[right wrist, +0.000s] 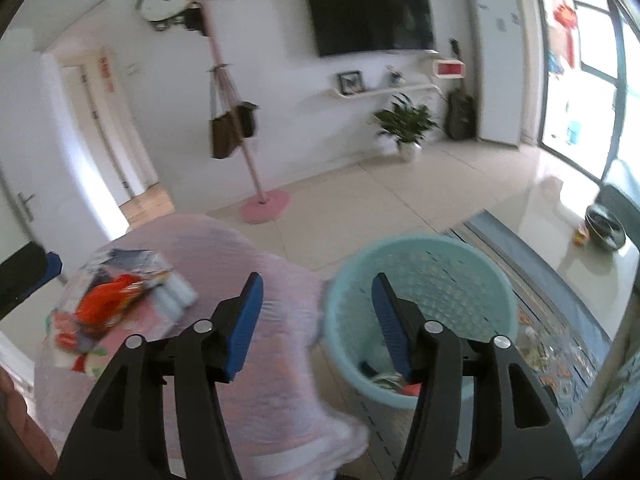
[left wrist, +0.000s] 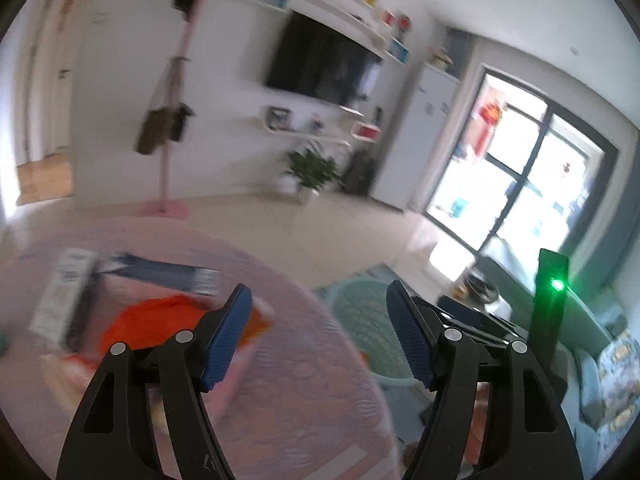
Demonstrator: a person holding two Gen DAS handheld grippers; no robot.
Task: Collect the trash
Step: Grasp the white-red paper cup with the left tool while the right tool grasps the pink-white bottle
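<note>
A round table with a pink cover [left wrist: 280,360] [right wrist: 272,392] holds a pile of trash: an orange wrapper [left wrist: 160,316] [right wrist: 108,300], a dark blue box [left wrist: 160,272] and white packets [right wrist: 176,292]. A light green basket [right wrist: 424,312] [left wrist: 360,320] stands on the floor right of the table, with some scraps at its bottom. My left gripper [left wrist: 320,336] is open and empty above the table's right edge. My right gripper [right wrist: 316,324] is open and empty between the table and the basket. The right gripper's body shows in the left wrist view [left wrist: 480,320].
A pink coat stand [right wrist: 248,128] with bags, a potted plant [right wrist: 406,124], a wall TV [right wrist: 368,16] and a white fridge [right wrist: 496,60] stand across the tiled floor. A patterned rug [right wrist: 560,320] and a sofa [left wrist: 600,360] lie to the right.
</note>
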